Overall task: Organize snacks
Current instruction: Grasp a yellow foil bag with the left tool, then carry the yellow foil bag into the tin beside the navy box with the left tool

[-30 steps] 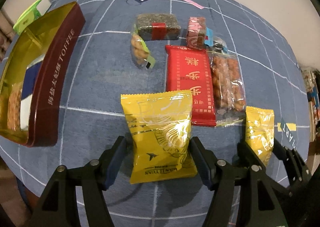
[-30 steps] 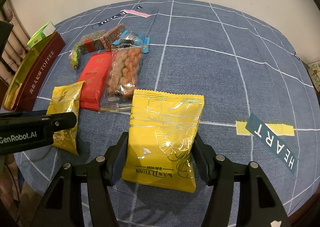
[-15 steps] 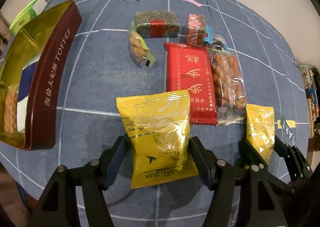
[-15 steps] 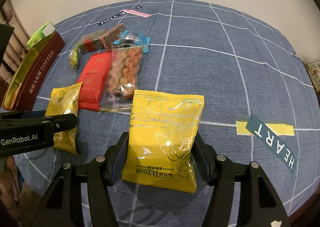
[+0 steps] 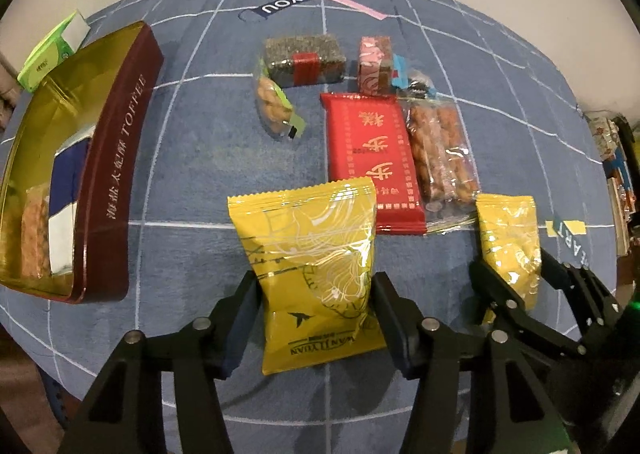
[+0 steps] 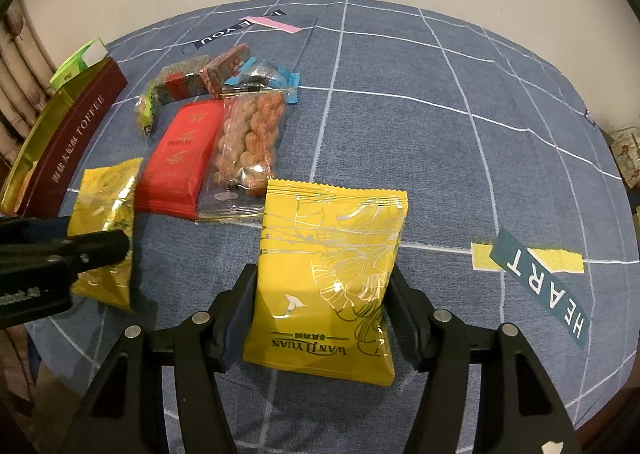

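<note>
left gripper (image 5: 316, 294) clamps a yellow packet (image 5: 312, 270) at lower centre; right gripper (image 6: 320, 294) clamps its twin (image 6: 332, 278). the toffee tin (image 5: 116, 157) lies at the frame's left: carry each packet level and let go only once above it.

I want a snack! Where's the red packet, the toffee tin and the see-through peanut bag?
red packet (image 5: 370, 157), left wrist view, middle of its front.
toffee tin (image 5: 116, 173), left wrist view, maroon side wall.
peanut bag (image 6: 250, 143), right wrist view, its middle.

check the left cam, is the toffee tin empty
No: the toffee tin stands open and already holds a few packets against its gold inside, among them an orange-brown snack at its near end.
</note>
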{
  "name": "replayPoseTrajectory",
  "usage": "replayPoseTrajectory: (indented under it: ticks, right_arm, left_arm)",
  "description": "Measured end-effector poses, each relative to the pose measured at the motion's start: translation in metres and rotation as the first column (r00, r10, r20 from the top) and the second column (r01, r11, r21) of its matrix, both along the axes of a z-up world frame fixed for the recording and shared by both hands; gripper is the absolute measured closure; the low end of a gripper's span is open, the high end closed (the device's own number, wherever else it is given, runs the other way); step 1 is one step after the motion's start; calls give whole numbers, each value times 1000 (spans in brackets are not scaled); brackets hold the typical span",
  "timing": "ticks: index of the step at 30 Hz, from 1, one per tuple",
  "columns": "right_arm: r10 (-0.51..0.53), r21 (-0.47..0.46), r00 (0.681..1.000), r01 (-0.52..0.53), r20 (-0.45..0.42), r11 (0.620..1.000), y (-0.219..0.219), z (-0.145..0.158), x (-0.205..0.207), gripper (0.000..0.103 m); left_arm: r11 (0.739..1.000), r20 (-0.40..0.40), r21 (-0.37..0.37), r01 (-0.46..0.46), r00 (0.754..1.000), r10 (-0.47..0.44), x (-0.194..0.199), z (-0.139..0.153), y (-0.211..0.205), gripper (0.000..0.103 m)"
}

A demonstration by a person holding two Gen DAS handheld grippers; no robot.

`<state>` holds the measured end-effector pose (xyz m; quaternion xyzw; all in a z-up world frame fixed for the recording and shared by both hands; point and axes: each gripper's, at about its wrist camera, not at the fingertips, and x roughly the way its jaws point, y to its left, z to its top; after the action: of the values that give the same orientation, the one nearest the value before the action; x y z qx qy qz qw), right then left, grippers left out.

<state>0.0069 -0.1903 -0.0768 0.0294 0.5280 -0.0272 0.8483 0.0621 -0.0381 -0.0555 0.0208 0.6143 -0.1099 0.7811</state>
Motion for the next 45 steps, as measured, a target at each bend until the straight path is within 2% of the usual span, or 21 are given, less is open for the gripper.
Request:
replayPoseTrajectory:
  ticks: [12, 28, 39, 45]
  right_arm:
    - [-7, -1, 1000, 7, -1, 1000, 0, 0, 0, 44]
    - [-4, -3, 1000, 4, -2, 1000, 0, -1, 2, 44]
    - [-2, -4, 1000, 2, -1, 1000, 1, -1, 2, 44]
    - [-5, -3, 1000, 5, -1, 1000, 0, -1, 2, 44]
  left_arm:
    - [1000, 41, -8, 9, 999, -9, -5, 22, 11, 46]
    - [1000, 161, 15, -5, 987, 2, -2, 65, 39, 46]
    - [994, 224, 63, -86, 972, 70, 18, 90, 93, 46]
    - [983, 230, 108, -146, 966, 118, 30, 89, 133, 46]
